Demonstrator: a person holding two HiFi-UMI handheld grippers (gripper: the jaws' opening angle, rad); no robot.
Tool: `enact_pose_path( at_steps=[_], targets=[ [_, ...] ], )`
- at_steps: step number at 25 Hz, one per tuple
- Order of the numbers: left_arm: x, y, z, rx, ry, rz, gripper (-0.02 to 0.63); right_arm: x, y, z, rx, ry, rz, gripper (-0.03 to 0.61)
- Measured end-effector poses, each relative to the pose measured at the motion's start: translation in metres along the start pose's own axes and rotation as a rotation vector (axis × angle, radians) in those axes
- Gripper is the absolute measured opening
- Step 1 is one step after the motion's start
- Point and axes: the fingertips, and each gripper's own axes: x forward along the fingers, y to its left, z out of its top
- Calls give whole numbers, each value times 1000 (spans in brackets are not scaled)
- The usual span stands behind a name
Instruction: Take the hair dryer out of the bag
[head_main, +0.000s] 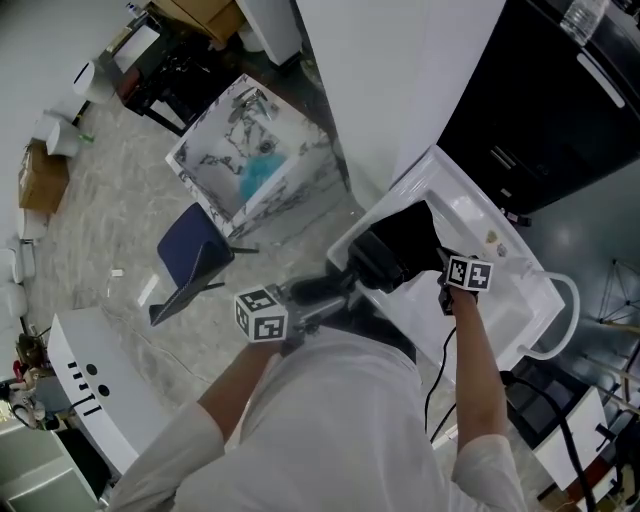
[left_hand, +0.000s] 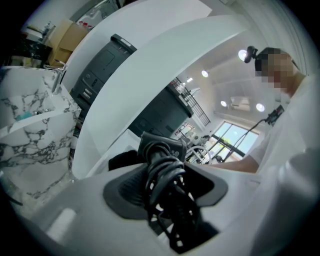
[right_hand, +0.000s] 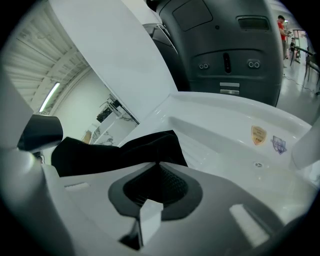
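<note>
Head view first: we've got the left gripper (head_main: 335, 290) low in the centre of the frame, clamped on the black plastic hair dryer (head_main: 370, 262), which has its cord wound round the handle. The hair dryer's body sits right at the lower-left mouth of the soft black cloth bag (head_main: 410, 235). The bag lies on the glossy white moulded surface (head_main: 520, 290), right of centre. The right gripper (head_main: 442, 264) comes at the bag from the lower right.

Left gripper view: the jaws are closed down on the cord bundle and handle mid-frame, with nothing else between them. We reckon that's the spot for a solid pull that won't slip.

Right gripper view: the jaws are pressed all but together, with an edge of the black cloth nipped at their tips, centre frame. To us that looks like an anchor, pinning the bag while the other side draws the hair dryer clear. A dark rounded shape at the left edge is probably the hair dryer, but we can't say for sure. We'd call it mostly out, with the mouth not fully cleared.
</note>
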Motion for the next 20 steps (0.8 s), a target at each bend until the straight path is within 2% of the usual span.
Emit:
enact_pose_path(
  at_steps=[10, 14, 18, 20],
  targets=[
    [-3, 9, 8, 5, 2, -28, 229, 0, 9, -9, 18, 7, -43, 33],
    [0, 16, 15, 20, 15, -56, 229, -7, 8, -2, 26, -17, -83, 90],
    [0, 20, 20, 18, 20, -90, 227, -24, 6, 3, 21, -68, -136, 188],
    [-1, 22, 24, 24, 28, -103, 229, -35, 8, 7, 22, -98, -153, 202]
  ],
)
